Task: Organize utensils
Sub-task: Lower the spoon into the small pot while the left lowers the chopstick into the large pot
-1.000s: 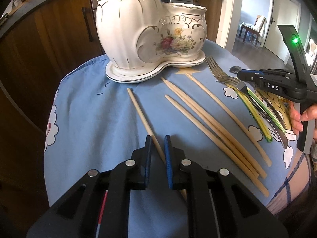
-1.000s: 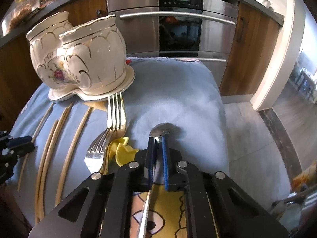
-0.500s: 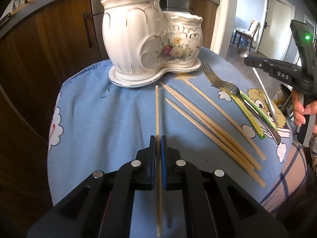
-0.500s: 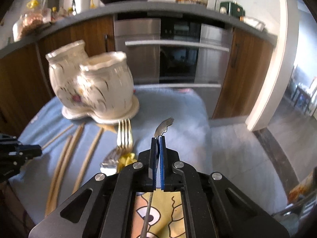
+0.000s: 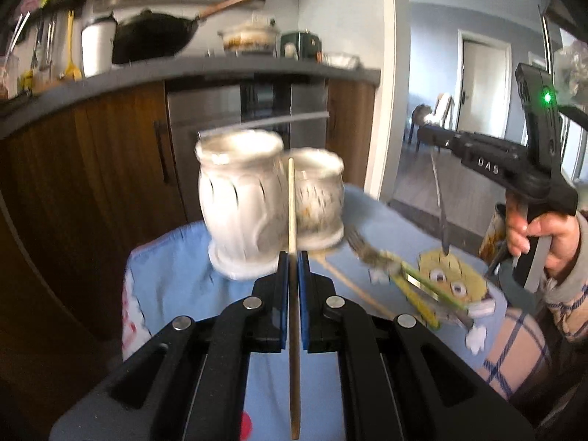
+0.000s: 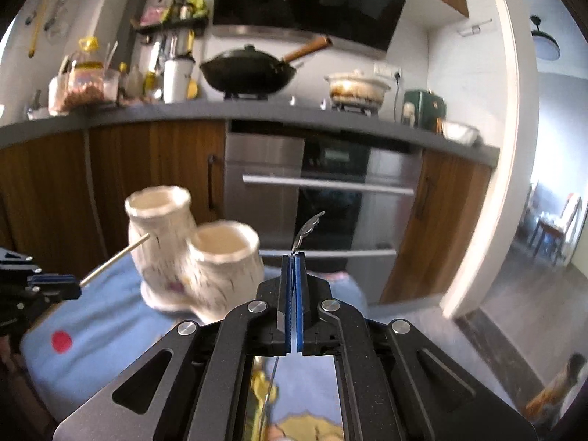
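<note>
Chopstick (image 5: 292, 198) lifted off cloth (image 5: 176, 272) — ceramic holder (image 5: 242, 205) ahead, forks (image 5: 371, 253) beside

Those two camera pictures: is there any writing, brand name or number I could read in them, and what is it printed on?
"DAS": white letters on the black body of the right gripper, seen in the left wrist view.
Oven display: dark and blurred, nothing readable.
Packets on the shelf and jars on the counter: any print is too small and blurred to read.
Blue cloth: cartoon pictures only, no words seen.
</note>
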Available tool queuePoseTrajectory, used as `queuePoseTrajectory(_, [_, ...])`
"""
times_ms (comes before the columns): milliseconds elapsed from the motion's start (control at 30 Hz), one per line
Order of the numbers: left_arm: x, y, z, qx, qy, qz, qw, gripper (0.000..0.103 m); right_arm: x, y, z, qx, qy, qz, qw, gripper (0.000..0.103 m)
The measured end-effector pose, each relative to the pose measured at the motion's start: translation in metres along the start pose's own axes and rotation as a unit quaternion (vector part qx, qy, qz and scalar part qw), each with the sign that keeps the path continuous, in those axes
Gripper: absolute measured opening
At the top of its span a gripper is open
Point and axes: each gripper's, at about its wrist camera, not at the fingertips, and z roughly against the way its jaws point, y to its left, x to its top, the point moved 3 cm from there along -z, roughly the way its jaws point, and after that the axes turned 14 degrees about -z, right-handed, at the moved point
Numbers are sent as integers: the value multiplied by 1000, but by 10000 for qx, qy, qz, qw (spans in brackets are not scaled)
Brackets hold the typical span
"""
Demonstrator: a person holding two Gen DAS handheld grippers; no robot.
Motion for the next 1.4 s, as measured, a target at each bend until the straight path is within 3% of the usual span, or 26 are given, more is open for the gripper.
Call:
queuePoseTrajectory(200, [34,24,7,220,-590,89,9980,5,30,16,-12,242,-280,-142,9992,2])
queuePoseTrajectory(500, [86,62,-11,261,-1309,295,9906,5,75,31,-35,597,-835,-430,9938,2])
queuePoseTrajectory(700, [108,88,-43,-156,-1710,778,9821,5,88,28,-61,642,-1119,-773,9886,2])
queuePoseTrajectory(833, [109,99,-67,-358,-1772,1090,9775,5,83,19,-83,573,-1074,-1137,9860,2])
queuePoseTrajectory(1033, [103,102,-92,-152,-1826,1030,9777,5,68,11,-110,476,-927,-1374,9850,2])
queuePoseTrajectory(1133, [98,103,-101,45,-1795,944,9792,5,59,13,-119,439,-858,-1309,9867,2])
queuePoseTrajectory(1400, [77,97,-97,41,-1580,736,9847,5,33,25,-132,725,-247,-807,9938,3])
